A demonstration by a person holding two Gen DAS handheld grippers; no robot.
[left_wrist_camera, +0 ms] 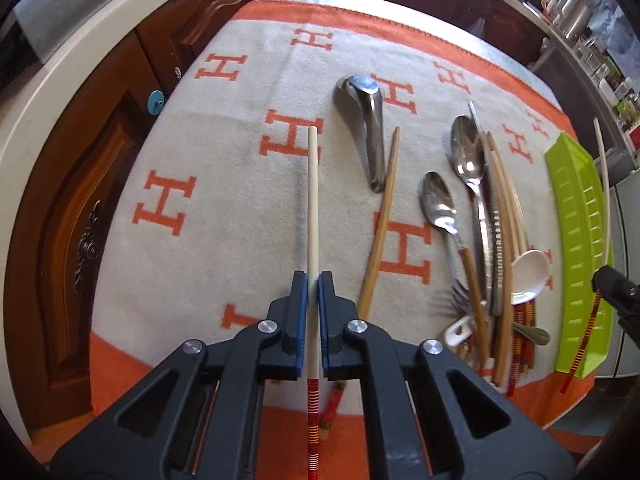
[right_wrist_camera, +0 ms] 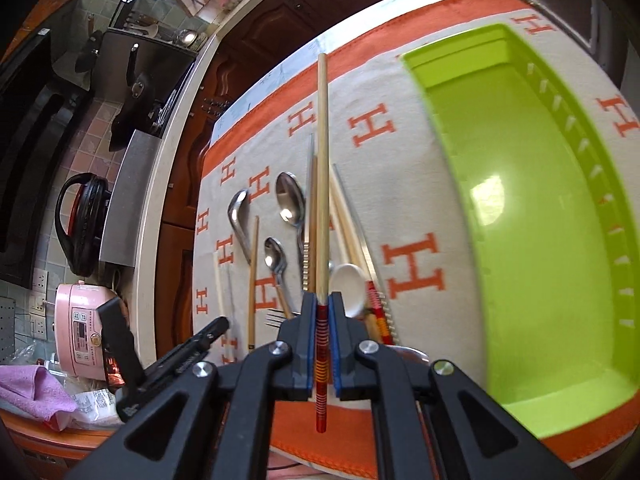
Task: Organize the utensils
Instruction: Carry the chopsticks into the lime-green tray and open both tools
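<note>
On the worktop lies a white and orange cloth [left_wrist_camera: 224, 184] with big orange H letters, and the spoons and sticks are spread out on it. My left tongs [left_wrist_camera: 313, 280] are squeezed tight on a pale chopstick [left_wrist_camera: 313, 200] that points straight ahead, with its red striped end sticking out behind the blue pads [left_wrist_camera: 301, 320]. My right tongs [right_wrist_camera: 322, 300] are squeezed tight on another chopstick [right_wrist_camera: 322, 168], gripped at its red and yellow striped end, and its long wooden part points away from me over the pile. Just to the right of my left tongs a brown chopstick [left_wrist_camera: 380, 224] lies alone on the cloth, and its tip is next to a short, fat metal spoon [left_wrist_camera: 366, 128]. Further right there is a small shiny spoon [left_wrist_camera: 438, 204] with a wooden handle, a bigger shiny spoon [left_wrist_camera: 468, 152], a fork [left_wrist_camera: 450, 300], a white spoon [left_wrist_camera: 528, 276] and a bunch of chopsticks [left_wrist_camera: 506, 240], all close together and lying over one another. At the right side of the cloth sits a bright green tray [right_wrist_camera: 520, 200]. In the right wrist view I cannot see anything inside the tray. My right tongs are near the tray's left side, above the pile.
</note>
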